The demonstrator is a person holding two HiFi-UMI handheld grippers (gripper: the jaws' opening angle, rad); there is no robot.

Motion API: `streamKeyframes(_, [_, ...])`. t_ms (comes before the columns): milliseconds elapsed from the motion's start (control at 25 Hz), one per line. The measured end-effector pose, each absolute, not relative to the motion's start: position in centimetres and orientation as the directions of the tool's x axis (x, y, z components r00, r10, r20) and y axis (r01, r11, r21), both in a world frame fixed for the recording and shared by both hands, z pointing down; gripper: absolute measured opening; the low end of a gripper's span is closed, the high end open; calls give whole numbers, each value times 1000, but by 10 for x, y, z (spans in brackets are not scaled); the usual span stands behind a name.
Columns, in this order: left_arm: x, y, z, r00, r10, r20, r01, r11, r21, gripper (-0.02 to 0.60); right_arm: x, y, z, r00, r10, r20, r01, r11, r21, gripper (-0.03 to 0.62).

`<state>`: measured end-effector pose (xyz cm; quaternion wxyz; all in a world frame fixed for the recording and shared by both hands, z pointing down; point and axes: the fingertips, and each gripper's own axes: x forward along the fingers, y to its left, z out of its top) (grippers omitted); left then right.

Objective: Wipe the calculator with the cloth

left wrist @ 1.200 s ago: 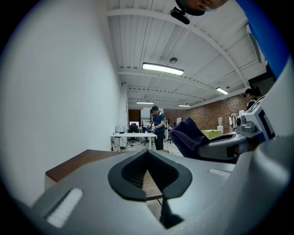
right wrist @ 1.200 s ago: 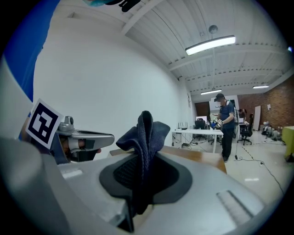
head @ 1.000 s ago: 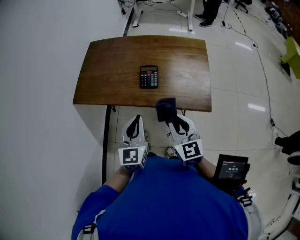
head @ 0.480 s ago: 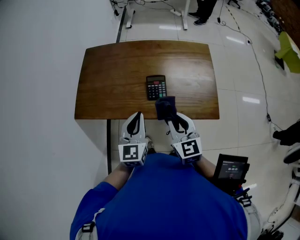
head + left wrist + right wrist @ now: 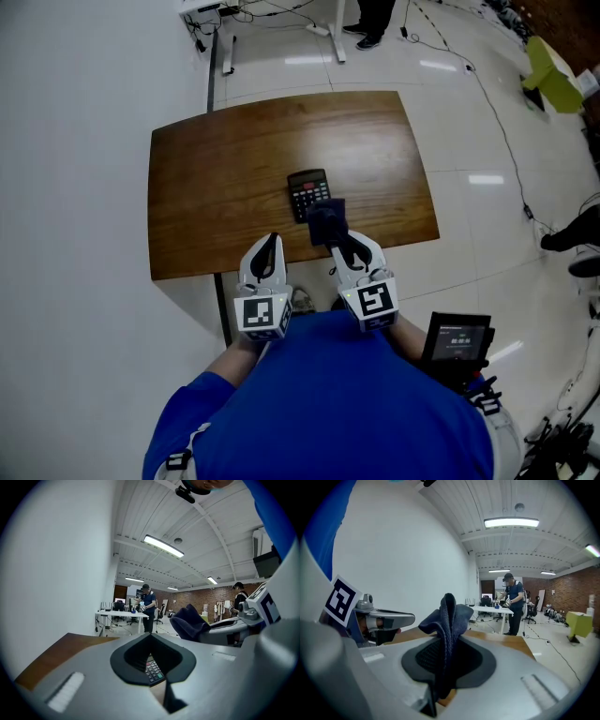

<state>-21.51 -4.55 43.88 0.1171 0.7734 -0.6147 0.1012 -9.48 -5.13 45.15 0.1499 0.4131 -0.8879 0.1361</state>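
step: approach, no wiping yet imo | right gripper (image 5: 332, 246) pinching the dark cloth (image 5: 325, 223) right at the near edge of the calculator (image 5: 307, 191), mid table (image 5: 216, 187) | left gripper (image 5: 269, 246) pressed together, empty | next: lower cloth onto keys, drag across

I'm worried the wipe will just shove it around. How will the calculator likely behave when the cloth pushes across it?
The calculator looks small, flat and rigid, lying unheld on the smooth wooden table, so it will probably slide rather than tip. The cloth bunches in soft folds in the right gripper, so its push is likely gentle.
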Motion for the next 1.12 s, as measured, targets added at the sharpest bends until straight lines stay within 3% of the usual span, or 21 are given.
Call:
streamKeyframes(320, [-140, -35, 441, 229, -924, 305, -973, -227, 44, 6, -23, -38, 462, -609, -700, 374, -779, 616, -116, 63])
streamKeyframes(800, [-157, -20, 436, 168, -937, 306, -985, -172, 14, 6, -35, -34, 460, -639, -670, 378, -749, 654, -107, 63])
streamKeyframes(1120, [-152, 3, 466, 164, -913, 373, -986, -164, 33, 6, -31, -13, 496, -634, -628, 451, -740, 662, -118, 63])
